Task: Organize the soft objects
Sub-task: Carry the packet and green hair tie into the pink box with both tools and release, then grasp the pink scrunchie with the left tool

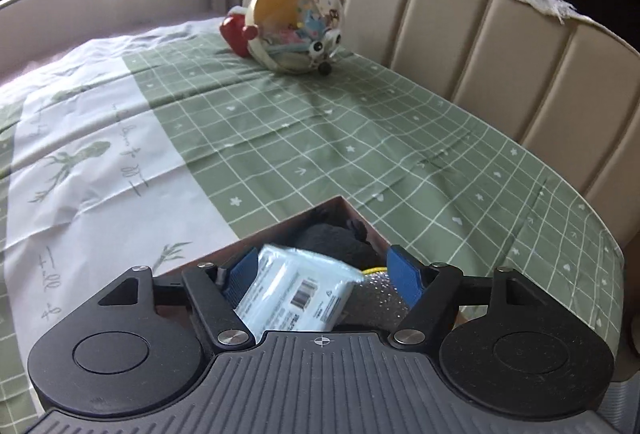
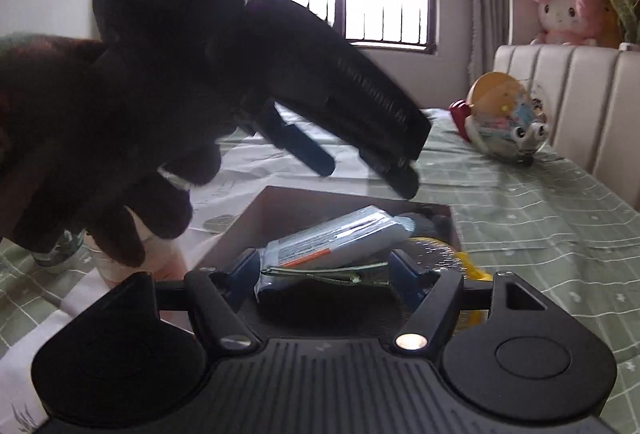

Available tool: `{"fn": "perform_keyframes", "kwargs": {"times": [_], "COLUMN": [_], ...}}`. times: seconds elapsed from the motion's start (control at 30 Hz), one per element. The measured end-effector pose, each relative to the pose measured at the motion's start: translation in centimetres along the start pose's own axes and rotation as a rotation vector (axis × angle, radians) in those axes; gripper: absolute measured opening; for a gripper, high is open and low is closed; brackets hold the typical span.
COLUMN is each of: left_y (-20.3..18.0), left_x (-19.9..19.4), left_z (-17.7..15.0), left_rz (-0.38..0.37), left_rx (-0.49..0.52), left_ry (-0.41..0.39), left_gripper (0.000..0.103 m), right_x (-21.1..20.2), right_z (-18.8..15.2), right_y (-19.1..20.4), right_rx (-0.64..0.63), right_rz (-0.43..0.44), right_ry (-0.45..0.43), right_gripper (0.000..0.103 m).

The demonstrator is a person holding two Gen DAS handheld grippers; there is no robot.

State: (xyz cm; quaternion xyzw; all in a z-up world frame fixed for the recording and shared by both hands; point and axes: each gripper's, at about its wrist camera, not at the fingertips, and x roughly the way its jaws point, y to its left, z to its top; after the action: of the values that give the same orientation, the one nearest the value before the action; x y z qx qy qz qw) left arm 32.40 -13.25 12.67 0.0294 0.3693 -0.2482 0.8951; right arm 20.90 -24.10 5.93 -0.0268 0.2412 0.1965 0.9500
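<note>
The wrapped pack of wipes [image 1: 296,286] lies in the cardboard box [image 1: 280,224] on the checked bedsheet [image 1: 320,137], resting on a dark plush toy [image 1: 336,238] with yellow and glittery items beside it. The left gripper [image 1: 322,254], carried by a gloved hand [image 2: 120,153], hangs above the box with its jaws spread. The right wrist view shows its fingers clear of the pack, so I record it as released and grasping nothing. The right gripper [image 2: 324,262] sits low at the near edge of the box. A flat wrapped thing fills the gap between its pads, but I cannot tell whether they press on it. I judge the pack to be light and yielding, with a slick film wrapper that could slide under a weak pinch. It is not fragile. The best hold is across its short width near the middle, where the contents give support. The crimped ends would only crumple. Its long axis runs from near left to far right in both views, and the far end is tilted upward, propped on the plush toy.
</note>
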Motion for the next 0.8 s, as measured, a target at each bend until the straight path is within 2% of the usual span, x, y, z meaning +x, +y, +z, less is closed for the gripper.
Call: {"fn": "perform_keyframes", "kwargs": {"times": [0.1,0.2,0.33,0.43,0.63,0.7,0.8], "left_y": [0.4,0.8,0.5,0.7,2.8,3.0,3.2], "left_x": [-3.3,-6.7,-11.9,-14.6,-15.7,-15.6,-14.6], "left_z": [-0.5,-3.0,-8.8,-13.5,-20.4,-21.9,-23.8], "left_rz": [0.025,0.018,0.048,0.082,0.101,0.114,0.081], "left_rx": [-0.013,-0.041,-0.041,-0.078,-0.246,-0.267,-0.321], "left_ry": [-0.066,-0.112,-0.179,-0.214,-0.153,-0.131,-0.096], "left_gripper": [0.077,0.077,0.077,0.076,0.075,0.074,0.073], "right_x": [-0.5,-2.3,-4.7,-6.1,-8.0,-8.1,-7.6], "right_z": [-0.6,-1.5,-2.6,-3.2,-6.0,-7.2,-8.8], "right_y": [0.3,0.9,1.9,3.2,6.7,7.8,9.3], "right_rx": [0.019,0.022,0.013,0.011,0.055,0.045,0.006], "right_rz": [0.012,-0.019,-0.093,-0.127,-0.107,-0.111,-0.138], "right_ry": [-0.007,-0.016,-0.012,0.003,0.063,0.078,0.104], "right_gripper": [0.072,0.073,0.073,0.073,0.073,0.073,0.073]}}
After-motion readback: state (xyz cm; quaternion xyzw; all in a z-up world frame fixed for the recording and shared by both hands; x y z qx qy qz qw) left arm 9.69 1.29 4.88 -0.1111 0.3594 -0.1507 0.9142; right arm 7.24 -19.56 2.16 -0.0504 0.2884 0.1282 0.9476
